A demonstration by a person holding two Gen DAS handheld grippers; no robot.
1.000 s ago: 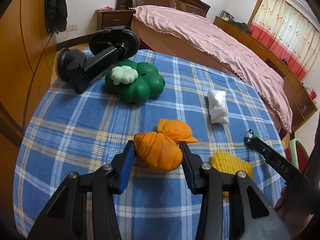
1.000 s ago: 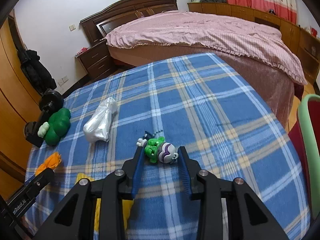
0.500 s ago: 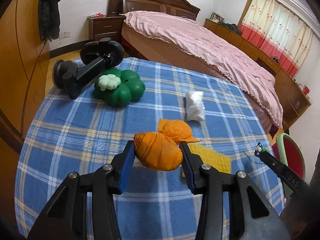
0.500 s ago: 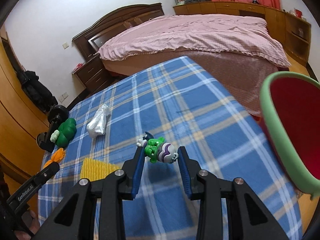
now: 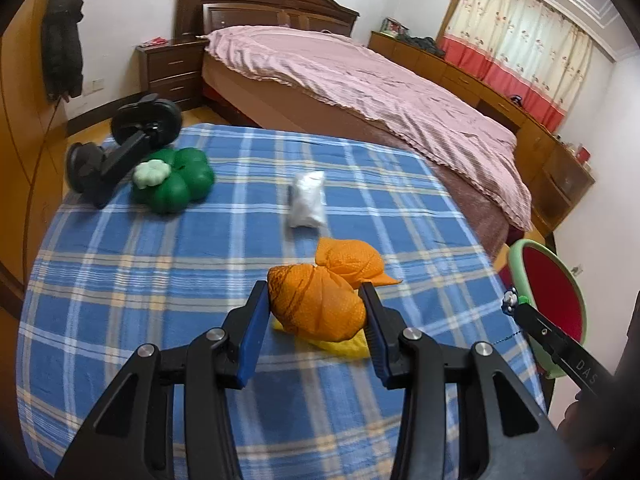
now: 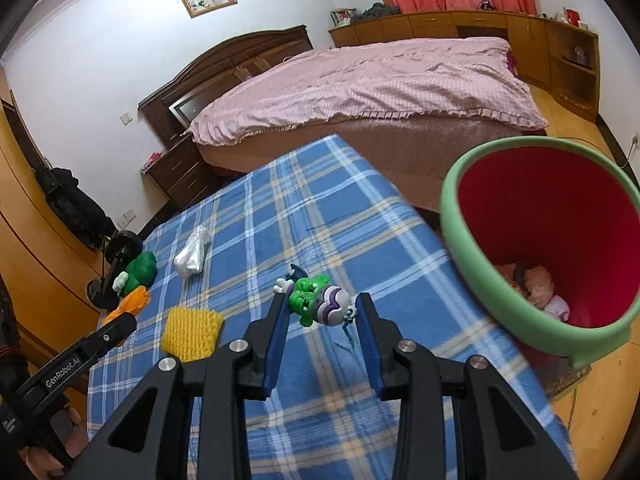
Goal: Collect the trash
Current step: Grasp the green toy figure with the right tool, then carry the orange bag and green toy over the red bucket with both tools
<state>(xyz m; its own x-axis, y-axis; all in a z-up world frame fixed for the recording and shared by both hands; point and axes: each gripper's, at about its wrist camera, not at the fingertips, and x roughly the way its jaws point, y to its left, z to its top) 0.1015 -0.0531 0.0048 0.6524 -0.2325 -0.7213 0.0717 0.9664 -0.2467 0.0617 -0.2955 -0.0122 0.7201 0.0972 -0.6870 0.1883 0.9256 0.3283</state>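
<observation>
My left gripper (image 5: 314, 308) is shut on a crumpled orange mesh bag (image 5: 316, 304), held above the blue plaid table (image 5: 160, 280). In the right wrist view my right gripper (image 6: 322, 312) is shut on a small green and purple toy figure (image 6: 316, 304) with a dangling cord. A trash bin (image 6: 472, 264) with a green rim and red inside stands off the table's right edge, with pink scraps at its bottom. A yellow mesh piece (image 6: 192, 334) and a white plastic bag (image 6: 192, 254) lie on the table. From the left wrist view the bin (image 5: 532, 276) shows at far right.
A green clover-shaped object (image 5: 172, 184) and a black dumbbell-like mount (image 5: 120, 152) sit at the table's far left. A pink-covered bed (image 5: 360, 88) stands behind the table. The left gripper's body (image 6: 80, 356) and a hand show at lower left of the right wrist view.
Both grippers rose and moved right with their loads. The bin came into view beside the right gripper. The yellow mesh now lies under the held orange bag in the left wrist view.
</observation>
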